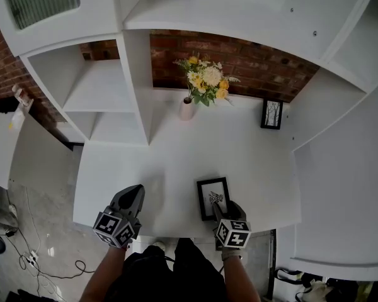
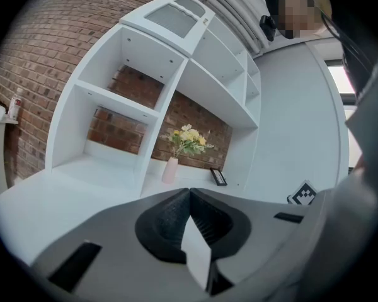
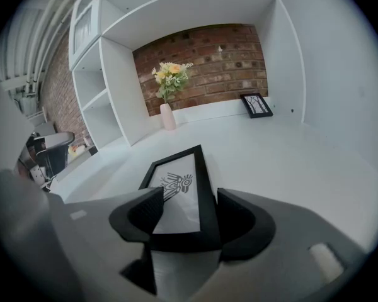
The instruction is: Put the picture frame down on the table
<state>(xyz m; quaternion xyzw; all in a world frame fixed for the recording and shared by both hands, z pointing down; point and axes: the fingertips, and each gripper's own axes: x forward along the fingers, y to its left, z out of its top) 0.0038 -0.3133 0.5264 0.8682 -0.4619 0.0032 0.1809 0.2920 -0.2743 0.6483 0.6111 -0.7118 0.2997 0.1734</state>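
A: How many frames on the surface (image 1: pixel 176 162)?
B: Two. One frame (image 1: pixel 213 197) lies flat by the front edge, between the released right tool's (image 3: pixel 189 197) jaws. The other frame (image 1: pixel 271 114) stands in the back right corner. The left tool (image 2: pixel 189 194) is clenched, empty.

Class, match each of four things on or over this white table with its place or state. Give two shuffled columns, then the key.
1 vase
2 bird frame
3 tree frame
4 left gripper

A fingers together
B flat between fingers of right gripper
C propped at back right
D before brick wall

Pairs: 1-D, 2-B, 3-C, 4-A
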